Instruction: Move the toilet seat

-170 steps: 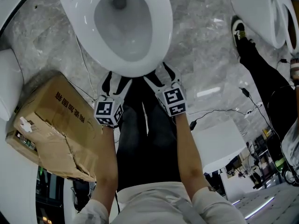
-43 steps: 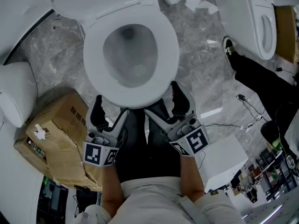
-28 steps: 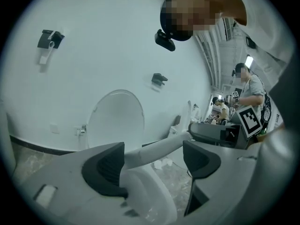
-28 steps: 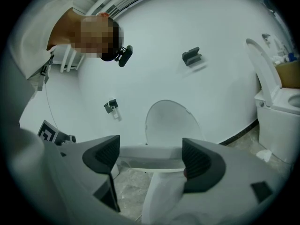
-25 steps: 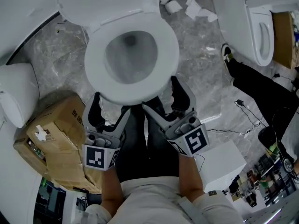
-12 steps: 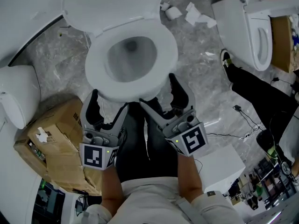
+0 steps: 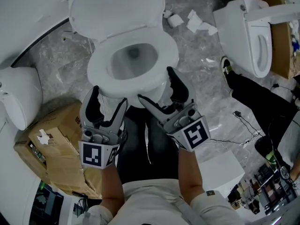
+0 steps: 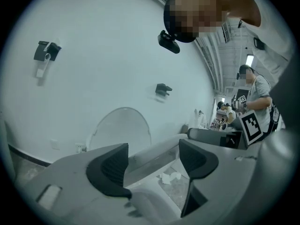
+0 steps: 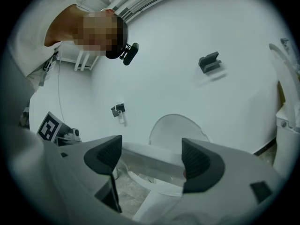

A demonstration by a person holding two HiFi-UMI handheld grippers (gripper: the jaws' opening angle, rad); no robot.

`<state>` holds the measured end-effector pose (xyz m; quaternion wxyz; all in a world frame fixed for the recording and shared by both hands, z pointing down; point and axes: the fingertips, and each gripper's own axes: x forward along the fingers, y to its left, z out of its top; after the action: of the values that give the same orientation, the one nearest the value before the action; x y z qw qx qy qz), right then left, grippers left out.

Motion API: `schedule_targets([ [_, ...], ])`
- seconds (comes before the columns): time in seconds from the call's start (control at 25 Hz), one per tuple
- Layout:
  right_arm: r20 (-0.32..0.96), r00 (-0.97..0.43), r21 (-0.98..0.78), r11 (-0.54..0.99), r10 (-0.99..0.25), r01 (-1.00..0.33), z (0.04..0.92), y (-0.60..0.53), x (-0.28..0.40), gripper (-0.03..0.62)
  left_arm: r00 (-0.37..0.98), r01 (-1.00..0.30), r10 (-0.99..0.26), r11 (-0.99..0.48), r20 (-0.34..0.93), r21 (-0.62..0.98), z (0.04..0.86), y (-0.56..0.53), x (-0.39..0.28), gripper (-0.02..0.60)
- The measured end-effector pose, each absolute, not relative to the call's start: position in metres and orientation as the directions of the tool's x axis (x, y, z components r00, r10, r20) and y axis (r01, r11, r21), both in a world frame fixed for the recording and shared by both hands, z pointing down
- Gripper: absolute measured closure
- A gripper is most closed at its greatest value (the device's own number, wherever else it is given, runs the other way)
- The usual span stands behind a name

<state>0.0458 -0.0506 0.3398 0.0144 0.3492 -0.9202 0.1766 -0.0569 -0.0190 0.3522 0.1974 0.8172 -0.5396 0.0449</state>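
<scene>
The toilet seat (image 7: 166, 55) lies flat on the bowl (image 7: 132, 62) below the raised lid (image 7: 117, 8), so the left gripper (image 7: 107, 102) and right gripper (image 7: 159, 93) are held low at its front rim, seemingly to lift it: left jaws closing round the rim, not yet touching; right jaws wide, unclamped.

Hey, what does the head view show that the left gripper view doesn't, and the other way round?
Only the head view shows the cardboard box on the floor, the inside of the bowl and a second toilet at the right. Only the left gripper view shows dark wall fittings on the white wall and the camera on the wearer's head. Both show the toilet seat lying down, its raised lid, and the left gripper, whose jaws are closing around the seat's front rim, not yet pressing it.
</scene>
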Motion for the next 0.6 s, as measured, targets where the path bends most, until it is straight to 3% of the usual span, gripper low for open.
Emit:
schedule_targets([
  [0.6,0.146,-0.769,-0.212,0.74,-0.622,-0.639,0.329,-0.099,0.03,0.244,0.383,-0.915,-0.9,-0.34,0.208,0.217,0.329,-0.071,-0.07,0.306],
])
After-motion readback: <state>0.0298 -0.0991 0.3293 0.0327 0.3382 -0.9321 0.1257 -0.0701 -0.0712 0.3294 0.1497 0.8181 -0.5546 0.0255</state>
